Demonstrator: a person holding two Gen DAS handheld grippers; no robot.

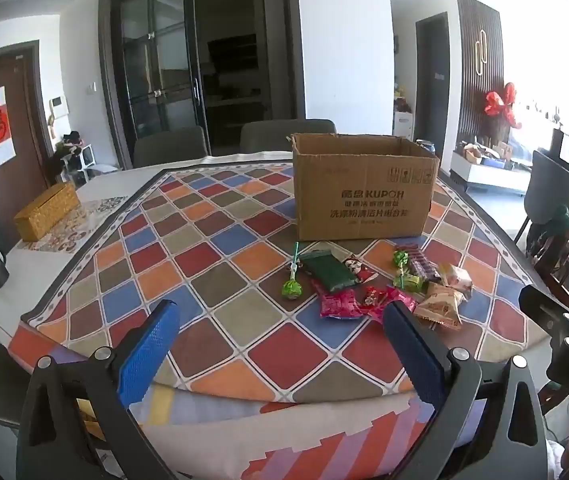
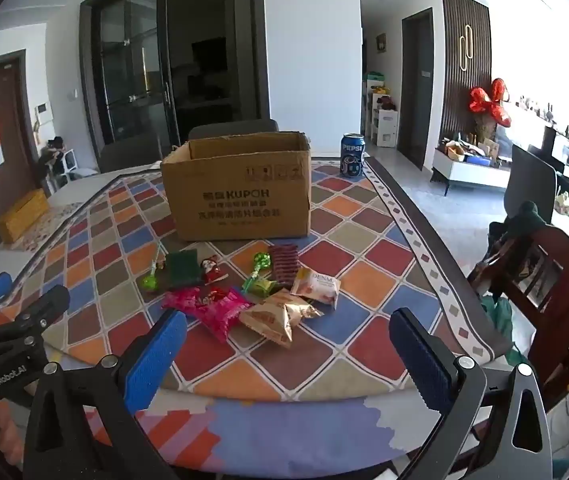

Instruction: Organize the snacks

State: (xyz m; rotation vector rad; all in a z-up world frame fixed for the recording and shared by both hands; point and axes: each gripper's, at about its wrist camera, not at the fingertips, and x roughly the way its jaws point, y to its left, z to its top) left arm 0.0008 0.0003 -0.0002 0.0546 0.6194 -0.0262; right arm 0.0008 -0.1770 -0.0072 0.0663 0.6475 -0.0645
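Both jaws spread wide, empty; left gripper [image 1: 280,316], right gripper [image 2: 288,324] hover before snacks [image 2: 244,300]

Brown cardboard box [image 2: 240,196] on multicoloured diamond-patterned tablecloth [image 2: 364,280]

KUPOH on cardboard box [image 2: 240,196]; PEPSI on can [image 2: 352,155]; DENM on wrapper [image 2: 316,285].
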